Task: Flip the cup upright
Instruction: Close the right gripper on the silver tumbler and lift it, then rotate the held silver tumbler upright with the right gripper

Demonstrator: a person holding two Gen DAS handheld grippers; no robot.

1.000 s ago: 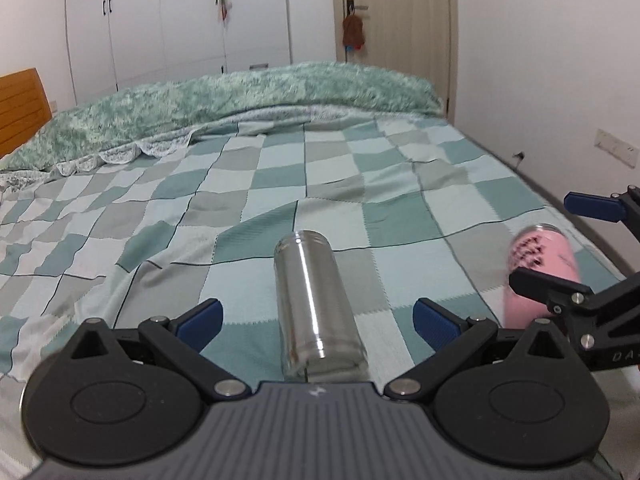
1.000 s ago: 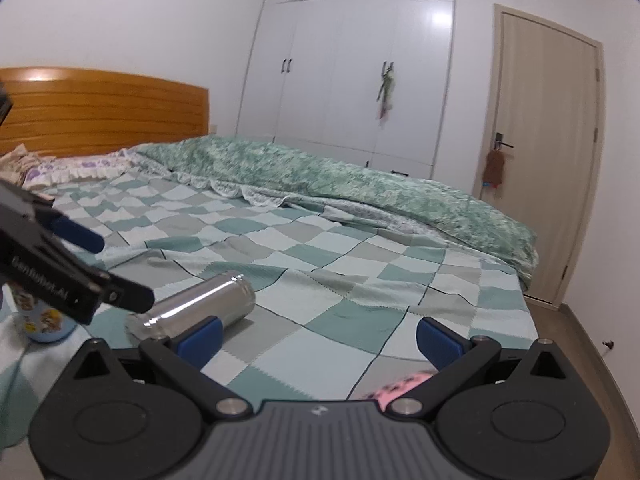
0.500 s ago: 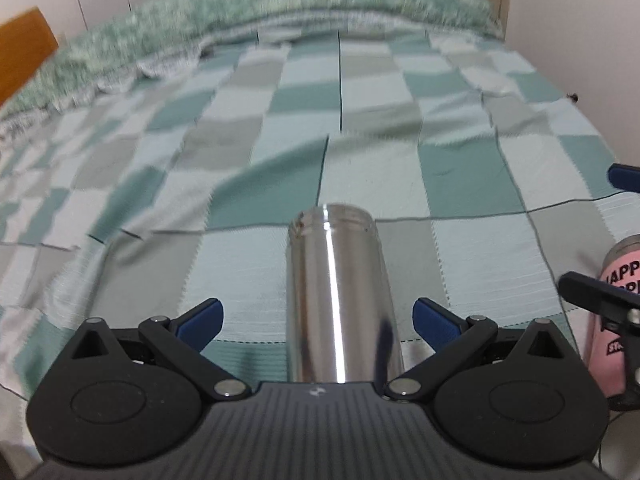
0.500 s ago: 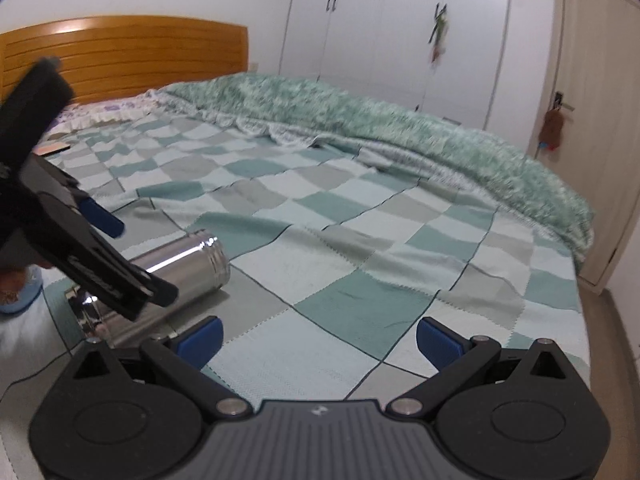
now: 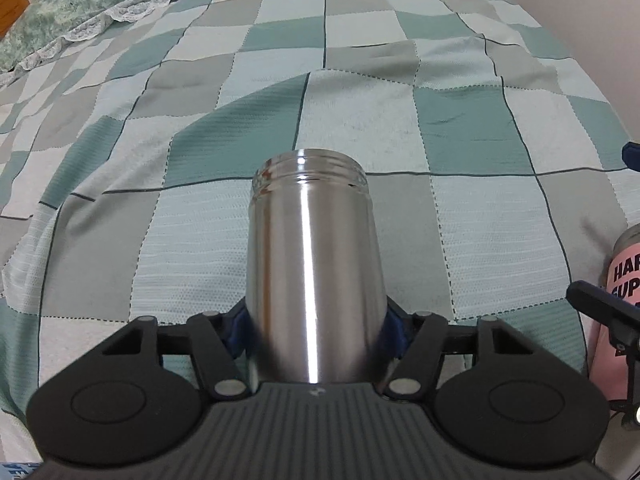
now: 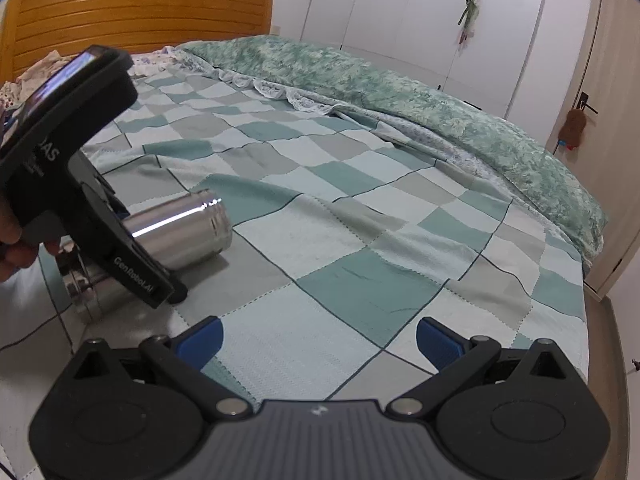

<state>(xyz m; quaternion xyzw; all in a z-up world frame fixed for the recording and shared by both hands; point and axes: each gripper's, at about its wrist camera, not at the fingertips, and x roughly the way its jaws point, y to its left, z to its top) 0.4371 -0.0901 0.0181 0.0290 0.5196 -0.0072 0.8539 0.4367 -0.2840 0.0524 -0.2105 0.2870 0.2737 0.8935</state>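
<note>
Our left tongs (image 5: 316, 330) are closed around the lower body of the steel cup (image 5: 314, 276), blue pads pressed to either flank, while our right tongs (image 6: 318, 342) hang wide open with nothing between them, well clear to the side. The cup lies on its side on the checked bedspread (image 5: 460, 136), running straight forward out of the left tongs, its threaded open mouth pointing away from us and its base end tucked back under the tongs' body; from the right tongs' view it sits off to the front left (image 6: 180, 236), nearly level on the quilt. To do this step well, we judge we should keep the squeeze firm, since the polished wall looks slippery, lift a little so the rim clears the soft cloth, then pitch the wrist up until the mouth faces the ceiling. We would set it down on a flat patch, as the quilt ripples just ahead and a tall narrow cup could topple there. A pink cup (image 5: 618, 304) lies just right of the left tongs, so the swing should stay clear of it. The cup itself is plain brushed steel, cylindrical, lidless, with a bright highlight down its length.
</note>
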